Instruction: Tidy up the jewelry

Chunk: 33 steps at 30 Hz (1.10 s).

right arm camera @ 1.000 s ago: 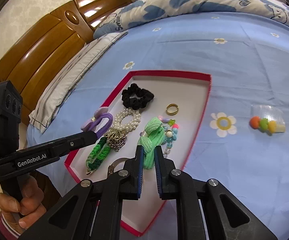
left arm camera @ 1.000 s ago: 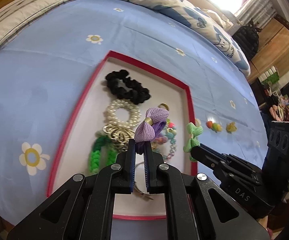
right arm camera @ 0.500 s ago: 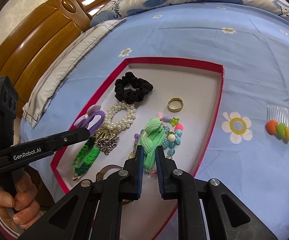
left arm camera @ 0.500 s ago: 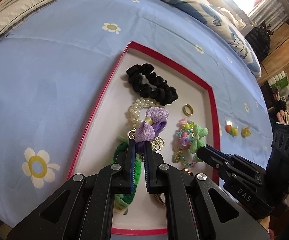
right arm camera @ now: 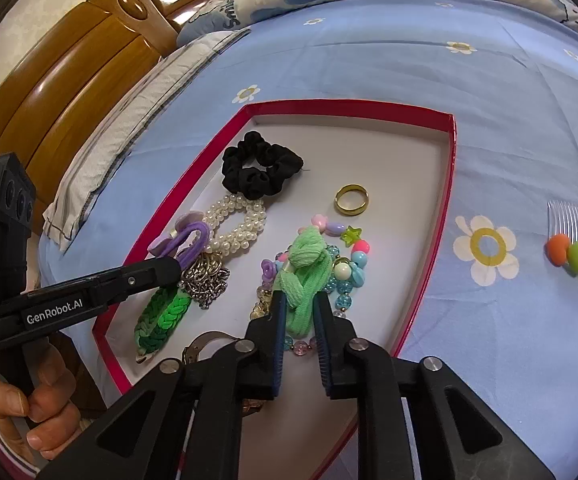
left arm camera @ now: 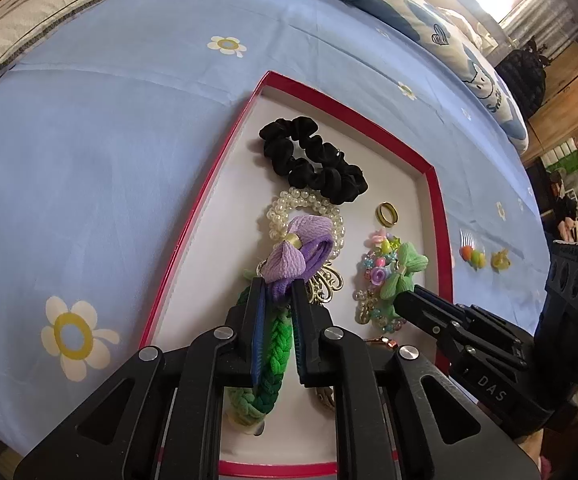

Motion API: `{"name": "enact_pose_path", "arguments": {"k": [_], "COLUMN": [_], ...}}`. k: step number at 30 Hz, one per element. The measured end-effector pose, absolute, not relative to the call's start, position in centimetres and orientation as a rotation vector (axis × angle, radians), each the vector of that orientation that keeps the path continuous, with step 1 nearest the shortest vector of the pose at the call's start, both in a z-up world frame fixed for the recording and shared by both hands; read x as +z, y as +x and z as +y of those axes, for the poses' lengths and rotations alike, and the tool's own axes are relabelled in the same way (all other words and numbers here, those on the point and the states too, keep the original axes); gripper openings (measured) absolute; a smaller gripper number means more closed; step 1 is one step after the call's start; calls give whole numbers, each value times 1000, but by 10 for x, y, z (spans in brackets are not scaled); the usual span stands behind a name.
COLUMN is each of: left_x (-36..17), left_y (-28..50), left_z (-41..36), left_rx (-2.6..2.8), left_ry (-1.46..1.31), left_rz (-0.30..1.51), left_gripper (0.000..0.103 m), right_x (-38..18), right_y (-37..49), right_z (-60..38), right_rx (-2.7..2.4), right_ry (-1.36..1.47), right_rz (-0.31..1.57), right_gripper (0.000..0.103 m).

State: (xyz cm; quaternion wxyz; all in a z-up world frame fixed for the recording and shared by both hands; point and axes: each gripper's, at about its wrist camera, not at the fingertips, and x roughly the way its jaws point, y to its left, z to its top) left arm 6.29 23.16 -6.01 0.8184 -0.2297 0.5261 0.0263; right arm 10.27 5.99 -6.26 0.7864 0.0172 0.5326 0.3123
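A red-rimmed white tray [left arm camera: 433, 184] [right arm camera: 451, 148] lies on the blue bedsheet. It holds a black scrunchie [left arm camera: 313, 160] [right arm camera: 261, 170], a pearl bracelet [left arm camera: 289, 204] [right arm camera: 237, 220], a gold ring [left arm camera: 388, 213] [right arm camera: 352, 199], a colourful bead bracelet [left arm camera: 373, 276] [right arm camera: 349, 268], a green braided band [left arm camera: 277, 344] [right arm camera: 161, 316] and a metal chain [right arm camera: 205, 276]. My left gripper [left arm camera: 277, 286] [right arm camera: 175, 266] is shut on a purple bow hair tie [left arm camera: 297, 252] [right arm camera: 185, 236] low over the tray. My right gripper [right arm camera: 301, 300] [left arm camera: 403, 298] is shut on a green bow hair tie [right arm camera: 307, 268] [left arm camera: 403, 272] over the bead bracelet.
A clear hair comb with orange, green and yellow beads [right arm camera: 575, 240] [left arm camera: 471, 252] and a small yellow clip [left arm camera: 500, 259] lie on the sheet right of the tray. A wooden headboard [right arm camera: 69, 72] and pillows [right arm camera: 129, 120] stand at the far left.
Both grippers have moved lower and closer over the tray with their hair ties still held. The tray's contents fill more of each view.
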Motion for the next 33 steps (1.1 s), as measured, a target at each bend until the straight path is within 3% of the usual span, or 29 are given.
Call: {"name": "enact_pose_path", "arguments": {"k": [2, 8, 15, 19, 29, 33], "left_x": [-60, -59, -57, -52, -39, -35], "left_y": [63, 61, 59, 55, 39, 33], "left_z": [231, 232, 233, 233, 231, 229], "left_rx": [60, 70, 81, 85, 80, 83], "left_ry": [-485, -483, -484, -483, -478, -470], "left_rz": [1124, 1128, 1123, 1111, 1083, 1075], "left_gripper": [13, 20, 28, 43, 60, 74], "right_x": [-63, -60, -56, -53, -36, -31], "right_y": [103, 103, 102, 101, 95, 91], "right_z": [58, 57, 54, 50, 31, 24], "right_rx": [672, 670, 673, 673, 672, 664], "right_ry": [43, 48, 62, 72, 147, 171], "right_rz": [1148, 1142, 1134, 1123, 1074, 1060], "right_gripper": [26, 28, 37, 44, 66, 69]}}
